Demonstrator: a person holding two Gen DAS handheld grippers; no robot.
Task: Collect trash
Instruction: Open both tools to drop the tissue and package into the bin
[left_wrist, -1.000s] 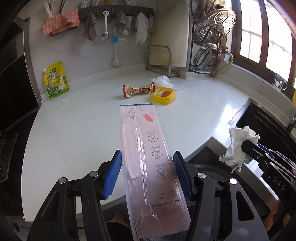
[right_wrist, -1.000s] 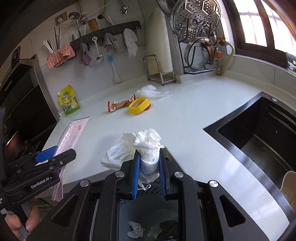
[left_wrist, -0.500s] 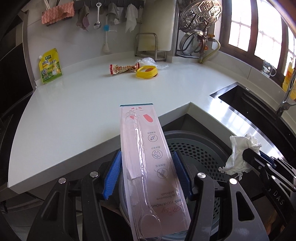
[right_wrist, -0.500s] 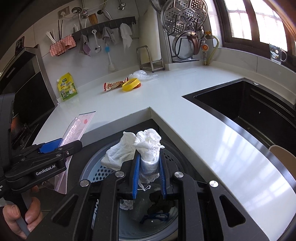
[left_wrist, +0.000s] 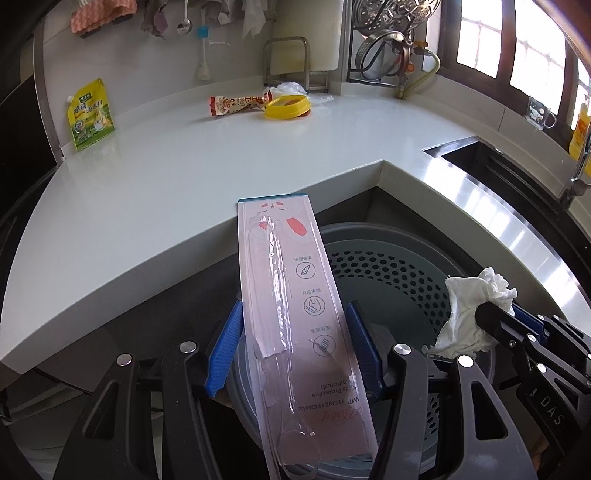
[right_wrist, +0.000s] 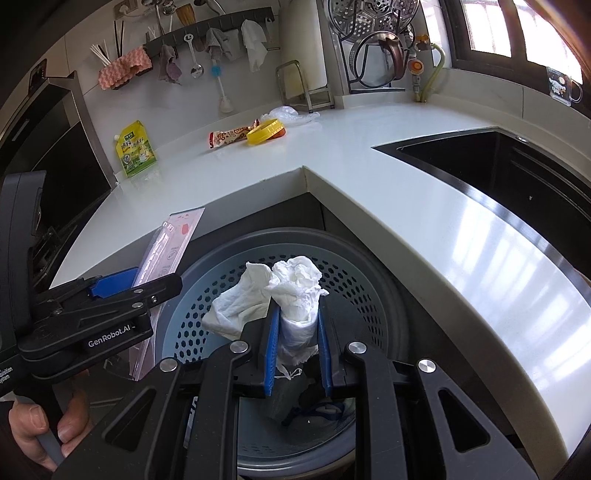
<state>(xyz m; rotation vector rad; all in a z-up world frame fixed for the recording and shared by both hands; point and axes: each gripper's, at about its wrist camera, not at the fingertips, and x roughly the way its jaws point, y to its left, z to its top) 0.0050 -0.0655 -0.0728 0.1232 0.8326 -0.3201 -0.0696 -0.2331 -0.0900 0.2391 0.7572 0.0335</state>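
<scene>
My left gripper (left_wrist: 294, 332) is shut on a long pink toothbrush package (left_wrist: 291, 280), its blue pads pressing both long edges. The package sticks out forward over a grey perforated trash bin (left_wrist: 388, 258) standing below the counter's inner corner. My right gripper (right_wrist: 297, 332) is shut on a crumpled white tissue (right_wrist: 291, 291) and hangs over the bin's open mouth (right_wrist: 236, 243). The right wrist view has the left gripper (right_wrist: 147, 288) and its package (right_wrist: 166, 251) at the bin's left rim. Seen from the left wrist, the tissue (left_wrist: 469, 314) hangs to the right.
On the white counter (left_wrist: 184, 177) far back lie a snack wrapper (left_wrist: 236, 103), a yellow ring (left_wrist: 288, 107) and a clear plastic bag (left_wrist: 291, 88). A yellow-green pouch (left_wrist: 90, 118) leans at the left wall. A dark sink (right_wrist: 498, 173) is to the right. Dark scraps (right_wrist: 314, 406) lie inside the bin.
Both grippers have drawn back from above the counter and sunk, so they now hang over the bin. The package and the tissue stay gripped as before.
</scene>
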